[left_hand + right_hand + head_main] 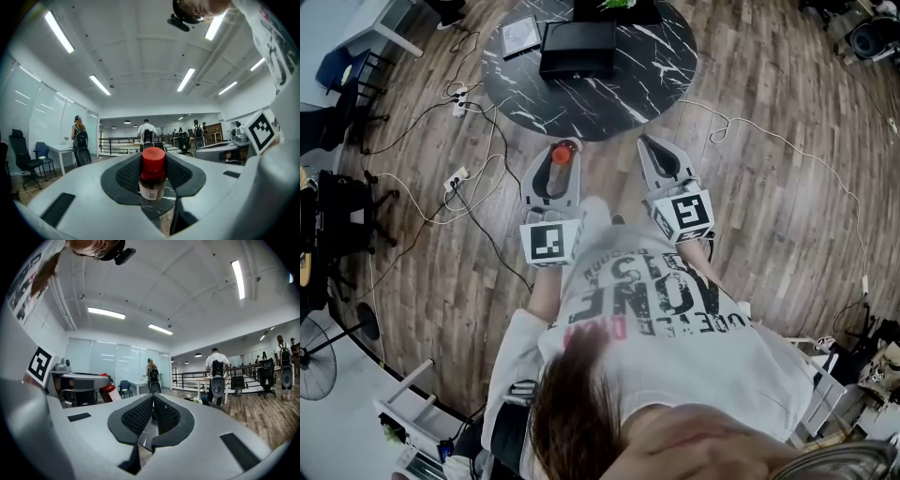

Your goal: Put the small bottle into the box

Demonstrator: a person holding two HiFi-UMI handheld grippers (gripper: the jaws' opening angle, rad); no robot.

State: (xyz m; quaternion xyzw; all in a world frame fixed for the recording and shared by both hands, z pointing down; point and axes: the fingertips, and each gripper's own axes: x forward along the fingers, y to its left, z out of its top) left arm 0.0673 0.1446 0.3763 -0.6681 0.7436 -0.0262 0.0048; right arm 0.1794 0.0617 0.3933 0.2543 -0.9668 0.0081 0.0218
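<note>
Left claw (153, 163) gripping small bottle (152, 180), upright, long axis vertical

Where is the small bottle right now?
Head view, left of centre: the small bottle is clamped in the left hand-held gripper, close to the near edge of the round marble table.

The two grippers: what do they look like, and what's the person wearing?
The left gripper and right gripper are pale grey tapering shells with black textured pads. Each carries a white cube with black square markers. The T-shirt worn is white with dark lettering.
</note>
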